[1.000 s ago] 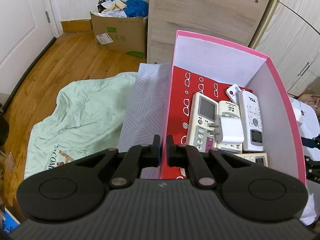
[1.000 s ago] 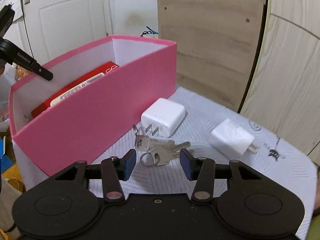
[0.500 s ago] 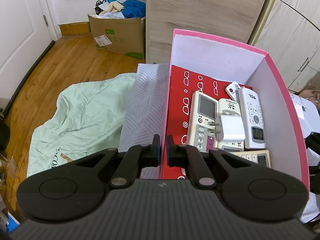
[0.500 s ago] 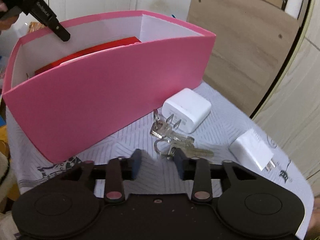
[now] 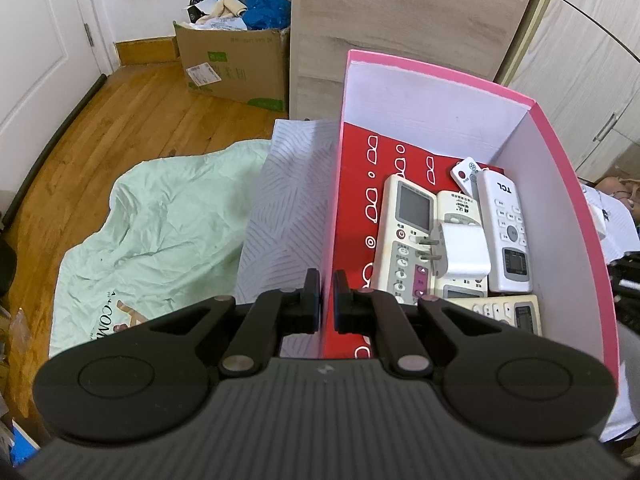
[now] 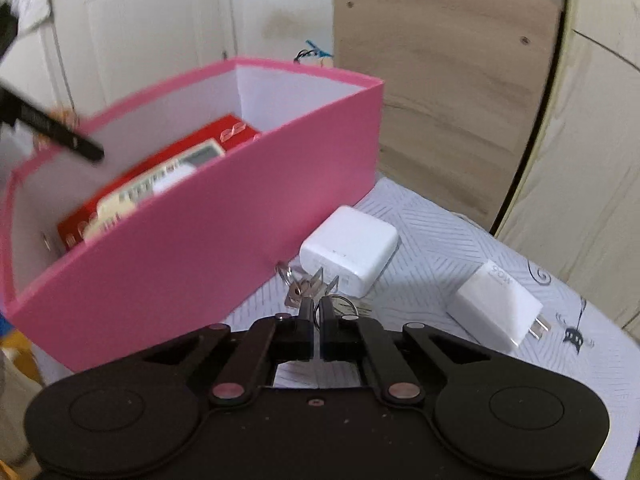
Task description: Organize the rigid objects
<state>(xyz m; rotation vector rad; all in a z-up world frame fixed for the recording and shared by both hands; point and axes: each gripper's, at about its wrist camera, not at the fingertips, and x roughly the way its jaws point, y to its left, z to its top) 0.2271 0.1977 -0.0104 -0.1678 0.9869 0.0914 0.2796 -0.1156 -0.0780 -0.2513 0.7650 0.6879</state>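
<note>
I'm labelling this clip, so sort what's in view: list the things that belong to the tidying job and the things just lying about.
Part of the job:
- pink box, its wall pinched by the left gripper
- remotes and one charger already inside
- keys, in the right gripper
- two white chargers on the table

Just lying about:
- cardboard box
- green sheet
- wooden board
</note>
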